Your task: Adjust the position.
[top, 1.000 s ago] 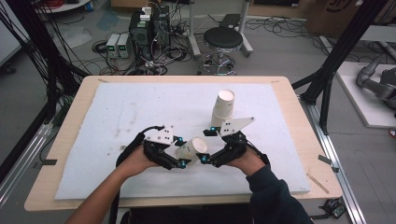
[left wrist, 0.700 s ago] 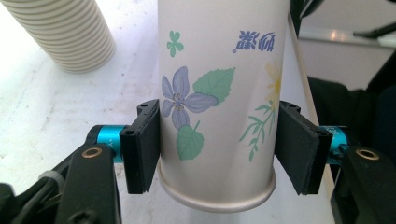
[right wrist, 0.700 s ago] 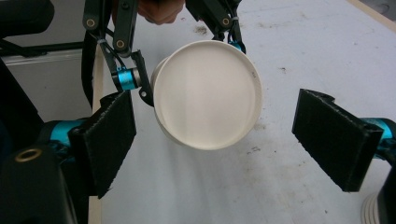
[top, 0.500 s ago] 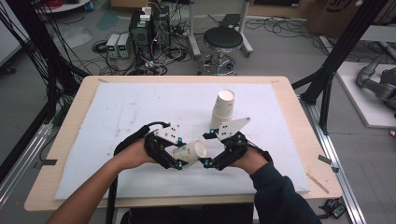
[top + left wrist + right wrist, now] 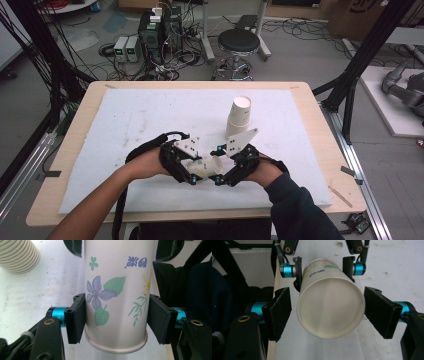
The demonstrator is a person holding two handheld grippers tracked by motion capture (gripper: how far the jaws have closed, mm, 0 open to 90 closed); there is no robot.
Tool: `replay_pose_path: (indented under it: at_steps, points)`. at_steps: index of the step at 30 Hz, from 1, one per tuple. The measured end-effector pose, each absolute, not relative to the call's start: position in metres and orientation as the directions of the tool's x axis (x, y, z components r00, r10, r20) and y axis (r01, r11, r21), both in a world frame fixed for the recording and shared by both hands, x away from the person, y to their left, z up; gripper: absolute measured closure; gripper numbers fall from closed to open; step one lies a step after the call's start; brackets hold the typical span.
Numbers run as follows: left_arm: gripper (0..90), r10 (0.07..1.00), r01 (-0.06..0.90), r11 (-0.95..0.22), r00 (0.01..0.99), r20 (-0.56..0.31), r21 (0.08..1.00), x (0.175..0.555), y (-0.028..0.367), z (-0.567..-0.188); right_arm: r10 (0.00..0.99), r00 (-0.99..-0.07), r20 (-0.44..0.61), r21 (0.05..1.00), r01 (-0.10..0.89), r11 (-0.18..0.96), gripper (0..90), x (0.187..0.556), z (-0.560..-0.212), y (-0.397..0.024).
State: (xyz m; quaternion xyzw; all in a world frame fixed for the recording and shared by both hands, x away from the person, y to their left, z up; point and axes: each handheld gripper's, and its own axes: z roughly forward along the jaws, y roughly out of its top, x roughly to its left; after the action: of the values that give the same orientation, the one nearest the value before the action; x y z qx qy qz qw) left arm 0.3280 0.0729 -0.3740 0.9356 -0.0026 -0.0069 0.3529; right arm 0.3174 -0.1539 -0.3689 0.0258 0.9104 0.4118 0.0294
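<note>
Two forearms coming in from the bottom of the high view, angled toward each other and meeting near the front edge of the table (image 5: 75, 165), over its white mat (image 5: 150, 115). Left gripper (image 5: 192, 172) held in the left hand (image 5: 150, 162), bare forearm slanting up from the lower left; jaws clamped on a paper cup (image 5: 116, 293) near its rolled rim, both black pads pressed flat against the printed wall beside a purple flower and green leaves. Cup lying on its side between the two grippers, just above the mat, closed bottom turned toward the right gripper (image 5: 222, 172). Right hand (image 5: 260, 170) in a dark sleeve, wrist bent inward, its gripper pointed at the left one. In the right gripper view, jaws spread wide on either side of the cup's bottom end (image 5: 330, 307), a clear gap at the left pad, the right pad close by the wall; contact there not clear. Stack of nested paper cups (image 5: 239, 116) standing upside down on the mat just beyond the right gripper, its ribbed rims at the upper left of the left gripper view (image 5: 18, 255).
</note>
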Motion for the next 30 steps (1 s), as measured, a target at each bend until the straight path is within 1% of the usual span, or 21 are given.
replay_pose_path:
  at_steps: [3, 4, 7, 8, 9, 10, 11, 12, 13, 14, 15, 16, 17, 18, 21, 22, 23, 26, 30]
  points:
    - [36.6, -0.017, -0.002, -0.752, 1.000, -0.016, 0.659, 0.328, 0.072, -0.375, 0.045, -0.998, -0.036, 0.740, 0.004, 0.672, 32.8, 0.317, -0.370, -0.152]
    - [36.6, -0.028, -0.006, -0.753, 0.999, -0.022, 0.658, 0.327, 0.072, -0.377, 0.045, -0.998, -0.034, 0.737, 0.005, 0.675, 36.7, 0.317, -0.370, -0.152]
    - [35.5, -0.030, -0.011, -0.744, 0.999, -0.017, 0.668, 0.326, 0.073, -0.379, 0.037, -0.999, -0.025, 0.735, 0.007, 0.678, 37.3, 0.318, -0.371, -0.153]
    - [34.3, -0.025, -0.008, -0.727, 1.000, -0.015, 0.686, 0.325, 0.075, -0.381, 0.040, -0.999, -0.019, 0.733, 0.013, 0.680, 37.3, 0.318, -0.371, -0.153]
    - [32.5, -0.025, -0.008, -0.727, 1.000, -0.015, 0.686, 0.325, 0.075, -0.381, 0.040, -0.999, -0.019, 0.733, 0.013, 0.680, 37.3, 0.318, -0.371, -0.153]
    - [30.5, -0.005, 0.008, -0.699, 1.000, -0.015, 0.715, 0.326, 0.078, -0.382, 0.051, -0.999, -0.011, 0.735, 0.027, 0.677, 37.4, 0.318, -0.371, -0.154]
    - [27.7, -0.005, 0.008, -0.699, 1.000, -0.015, 0.715, 0.326, 0.078, -0.382, 0.051, -0.999, -0.011, 0.735, 0.027, 0.677, 37.4, 0.318, -0.371, -0.154]
    - [23.6, 0.029, 0.034, -0.659, 0.999, -0.020, 0.751, 0.327, 0.084, -0.383, 0.064, -0.998, 0.001, 0.740, 0.044, 0.671, 37.4, 0.319, -0.370, -0.155]
    - [20.2, 0.029, 0.034, -0.659, 0.999, -0.020, 0.751, 0.327, 0.084, -0.383, 0.064, -0.998, 0.001, 0.740, 0.044, 0.671, 37.4, 0.319, -0.370, -0.155]
    - [18.8, 0.064, 0.061, -0.602, 0.998, -0.028, 0.797, 0.327, 0.092, -0.383, 0.076, -0.997, 0.002, 0.748, 0.052, 0.662, 37.4, 0.319, -0.369, -0.158]
    - [18.8, 0.064, 0.061, -0.602, 0.998, -0.028, 0.797, 0.327, 0.092, -0.383, 0.081, -0.997, 0.004, 0.755, 0.056, 0.654, 37.4, 0.319, -0.369, -0.159]
    - [18.8, 0.091, 0.084, -0.536, 0.995, -0.042, 0.840, 0.327, 0.100, -0.384, 0.090, -0.996, 0.002, 0.761, 0.060, 0.646, 37.4, 0.319, -0.368, -0.161]
    - [18.8, 0.091, 0.084, -0.536, 0.995, -0.042, 0.840, 0.327, 0.100, -0.384, 0.090, -0.996, 0.002, 0.761, 0.060, 0.646, 37.4, 0.319, -0.368, -0.161]
    - [18.8, 0.111, 0.087, -0.486, 0.993, -0.037, 0.869, 0.325, 0.107, -0.388, 0.102, -0.995, 0.010, 0.776, 0.072, 0.627, 37.4, 0.318, -0.369, -0.165]
    - [18.8, 0.150, 0.113, -0.406, 0.987, -0.056, 0.907, 0.322, 0.113, -0.395, 0.138, -0.990, 0.020, 0.798, 0.099, 0.594, 37.4, 0.317, -0.373, -0.175]
    - [18.8, 0.158, 0.114, -0.382, 0.986, -0.057, 0.917, 0.321, 0.115, -0.397, 0.141, -0.990, 0.024, 0.805, 0.102, 0.585, 37.4, 0.316, -0.375, -0.177]
    - [18.8, 0.158, 0.114, -0.382, 0.986, -0.057, 0.917, 0.321, 0.115, -0.397, 0.141, -0.990, 0.024, 0.805, 0.102, 0.585, 37.4, 0.316, -0.375, -0.177]
    - [18.8, 0.188, 0.114, -0.293, 0.980, -0.060, 0.949, 0.317, 0.117, -0.407, 0.164, -0.986, 0.035, 0.833, 0.119, 0.540, 37.4, 0.311, -0.380, -0.188]
    - [18.8, 0.194, 0.117, -0.240, 0.978, -0.070, 0.964, 0.314, 0.116, -0.417, 0.174, -0.984, 0.047, 0.857, 0.129, 0.498, 37.4, 0.308, -0.386, -0.195]
